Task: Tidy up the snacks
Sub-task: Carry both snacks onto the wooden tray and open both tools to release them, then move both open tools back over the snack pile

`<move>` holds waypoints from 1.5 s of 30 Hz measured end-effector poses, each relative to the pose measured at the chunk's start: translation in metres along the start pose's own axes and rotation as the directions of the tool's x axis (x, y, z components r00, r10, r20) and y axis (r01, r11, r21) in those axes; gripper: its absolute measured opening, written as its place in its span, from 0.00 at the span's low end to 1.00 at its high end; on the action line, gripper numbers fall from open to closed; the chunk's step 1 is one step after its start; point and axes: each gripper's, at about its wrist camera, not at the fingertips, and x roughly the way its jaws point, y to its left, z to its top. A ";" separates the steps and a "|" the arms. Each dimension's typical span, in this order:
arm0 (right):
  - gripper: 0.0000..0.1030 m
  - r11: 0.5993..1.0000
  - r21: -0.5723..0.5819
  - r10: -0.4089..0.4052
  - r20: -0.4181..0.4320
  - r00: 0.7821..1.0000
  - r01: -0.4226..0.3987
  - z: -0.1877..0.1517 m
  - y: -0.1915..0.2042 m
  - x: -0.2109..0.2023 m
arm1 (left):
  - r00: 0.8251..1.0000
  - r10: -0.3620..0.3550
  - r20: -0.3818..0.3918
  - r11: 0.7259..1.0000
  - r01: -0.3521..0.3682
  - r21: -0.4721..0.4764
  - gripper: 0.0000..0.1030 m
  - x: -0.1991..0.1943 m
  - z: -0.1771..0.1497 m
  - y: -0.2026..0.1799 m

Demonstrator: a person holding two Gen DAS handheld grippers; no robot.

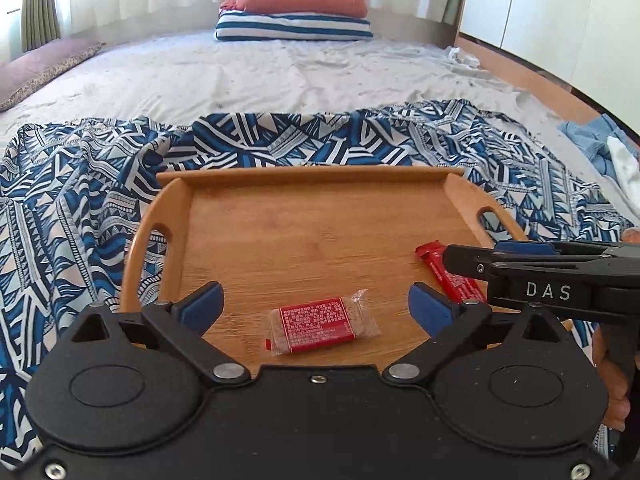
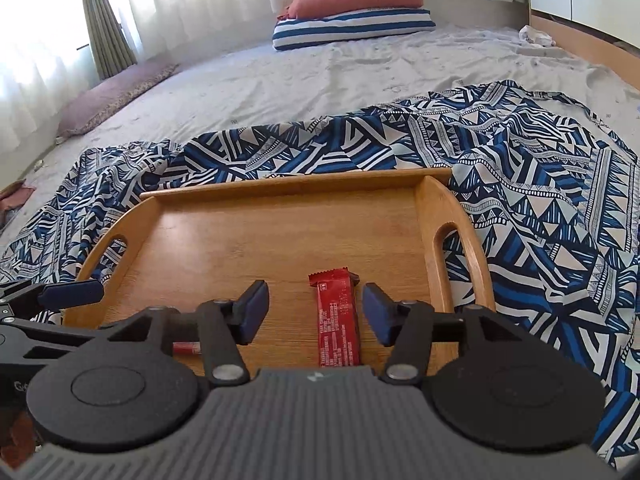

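Two snacks lie on the floor of the wooden tray (image 1: 312,184), and I judge both as placed. The square red packet (image 1: 320,325) in clear wrap sits at the lower centre of the left wrist view, flat on the wood, between the fingers of my left gripper (image 1: 316,306) but touched by neither pad. The jaws there stand wide apart and hold nothing. The long red bar (image 2: 337,316) lies lengthwise near the tray's right wall, at lower centre of the right wrist view. My right gripper (image 2: 316,312) straddles it with the jaws parted; the pads are clear of the wrapper on both sides, so it is not gripped.

What is left I cannot fix from these views. No further snack shows on the bed or the cloth, and most of the tray floor is bare. Whether the two items need lining up is a matter of judgement; they lie well apart and at different angles.

Surroundings: the tray rests on a blue and white patterned cloth (image 2: 540,184) spread over a grey bed sheet (image 1: 280,76). A striped pillow (image 1: 294,27) with a red one on top sits at upper centre, curtains behind.

Obstructions: nothing stands on the tray between the snacks. The two grippers are close together at the near edge, and could foul each other.
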 end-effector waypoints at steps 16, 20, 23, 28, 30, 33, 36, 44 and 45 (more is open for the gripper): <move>0.94 0.996 -0.047 0.086 0.106 0.991 -0.081 -0.045 0.001 -0.076 | 0.993 -0.023 0.119 0.998 0.029 -0.047 1.00 -0.101 -0.067 0.022; 0.99 0.995 -0.066 0.080 0.131 0.988 -0.072 -0.064 -0.001 -0.089 | 0.988 0.005 0.151 0.999 0.000 -0.033 1.00 -0.117 -0.092 0.022; 1.00 0.995 -0.085 0.072 0.153 0.986 -0.060 -0.079 -0.001 -0.097 | 0.986 0.007 0.165 1.000 -0.003 -0.023 1.00 -0.125 -0.109 0.020; 1.00 0.996 -0.082 0.061 0.198 0.978 -0.045 -0.106 -0.004 -0.109 | 0.978 0.011 0.209 1.000 -0.008 -0.011 1.00 -0.134 -0.134 0.014; 1.00 0.996 -0.086 0.050 0.218 0.975 -0.031 -0.117 -0.005 -0.113 | 0.975 0.004 0.224 1.000 -0.003 -0.004 1.00 -0.136 -0.145 0.011; 1.00 0.994 -0.107 0.022 0.267 0.963 0.007 -0.133 -0.004 -0.121 | 0.972 -0.007 0.233 1.000 0.003 0.015 1.00 -0.137 -0.159 0.006; 1.00 0.992 -0.117 -0.010 0.320 0.947 0.050 -0.148 -0.003 -0.130 | 0.971 0.007 0.240 1.000 -0.012 0.019 1.00 -0.137 -0.171 0.004; 1.00 0.990 -0.092 -0.067 0.341 0.938 0.104 -0.173 -0.001 -0.131 | 0.960 0.034 0.277 0.998 -0.049 0.044 1.00 -0.138 -0.194 0.000; 1.00 0.990 -0.086 -0.075 0.341 0.937 0.110 -0.176 -0.001 -0.130 | 0.960 0.035 0.279 0.997 -0.051 0.052 1.00 -0.138 -0.197 -0.002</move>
